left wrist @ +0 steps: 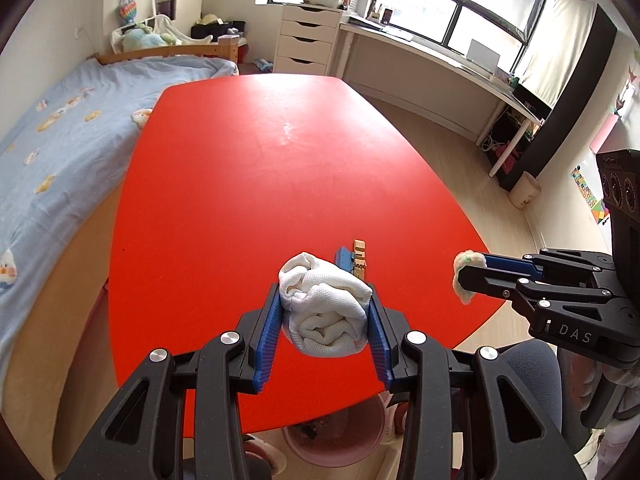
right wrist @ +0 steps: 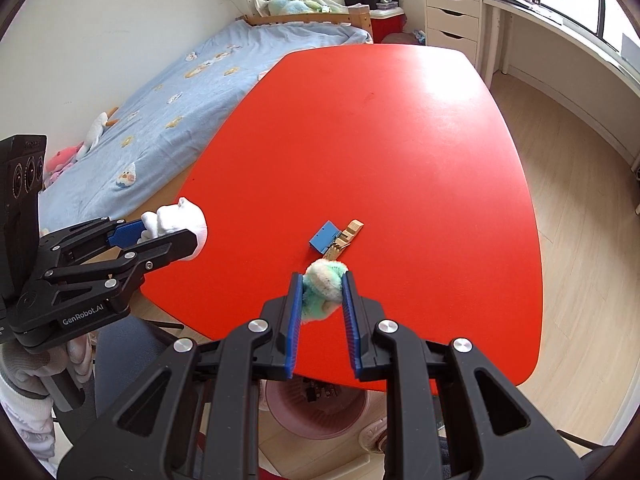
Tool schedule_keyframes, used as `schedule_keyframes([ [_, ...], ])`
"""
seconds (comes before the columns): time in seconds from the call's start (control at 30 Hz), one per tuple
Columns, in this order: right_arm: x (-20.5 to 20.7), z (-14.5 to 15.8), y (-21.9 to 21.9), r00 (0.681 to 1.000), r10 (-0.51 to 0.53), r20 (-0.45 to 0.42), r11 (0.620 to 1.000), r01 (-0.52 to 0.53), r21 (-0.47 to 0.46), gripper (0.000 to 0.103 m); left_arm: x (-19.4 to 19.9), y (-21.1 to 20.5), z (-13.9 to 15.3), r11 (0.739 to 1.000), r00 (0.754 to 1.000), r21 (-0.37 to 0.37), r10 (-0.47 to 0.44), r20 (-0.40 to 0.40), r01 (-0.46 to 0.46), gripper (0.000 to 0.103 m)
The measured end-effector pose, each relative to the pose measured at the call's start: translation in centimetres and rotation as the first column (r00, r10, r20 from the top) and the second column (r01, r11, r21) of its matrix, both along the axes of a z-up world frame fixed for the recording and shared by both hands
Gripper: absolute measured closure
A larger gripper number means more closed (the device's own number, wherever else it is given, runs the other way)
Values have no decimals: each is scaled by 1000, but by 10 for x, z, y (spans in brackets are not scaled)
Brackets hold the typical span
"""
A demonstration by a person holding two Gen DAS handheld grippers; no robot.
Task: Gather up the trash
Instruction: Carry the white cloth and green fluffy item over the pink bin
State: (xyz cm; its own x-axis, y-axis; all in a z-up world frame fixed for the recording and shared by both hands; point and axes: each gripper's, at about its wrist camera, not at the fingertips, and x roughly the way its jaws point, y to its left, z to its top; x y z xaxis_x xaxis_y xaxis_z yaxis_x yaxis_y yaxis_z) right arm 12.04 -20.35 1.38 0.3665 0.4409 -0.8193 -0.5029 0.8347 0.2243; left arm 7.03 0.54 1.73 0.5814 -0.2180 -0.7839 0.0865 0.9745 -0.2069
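Note:
My left gripper (left wrist: 325,294) is shut on a crumpled white cloth (left wrist: 324,304) and holds it above the near edge of the red table (left wrist: 260,168). It also shows in the right wrist view (right wrist: 172,236) with the cloth (right wrist: 176,220). My right gripper (right wrist: 322,284) is shut on a fuzzy white-and-green ball (right wrist: 323,288), also above the near edge. It shows in the left wrist view (left wrist: 464,276) with the ball (left wrist: 463,276). A pink bin (right wrist: 320,408) stands on the floor under the table edge, below both grippers.
A small blue block (right wrist: 323,236) and a wooden clip piece (right wrist: 347,236) lie on the table near the front. A bed (right wrist: 168,92) runs along the left. A white drawer unit (left wrist: 306,38) and a desk (left wrist: 420,56) stand at the back. A grey chair (left wrist: 536,364) is at the near edge.

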Motion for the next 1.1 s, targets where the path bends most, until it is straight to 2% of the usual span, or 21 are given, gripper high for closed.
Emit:
schedule_keyframes([
  [0.37, -52, 18, -16, 998, 49, 39, 998, -50, 25, 84, -46, -9, 13, 999, 997, 0, -44, 59, 44, 64],
  [0.73, -91, 16, -27, 997, 78, 19, 996, -78, 49, 84, -84, -17, 7, 996, 996, -21, -80, 43, 81, 64],
  [1.1, -113, 8, -29, 996, 92, -13, 993, -91, 70, 84, -105, -28, -2, 992, 992, -35, -125, 10, 125, 64],
])
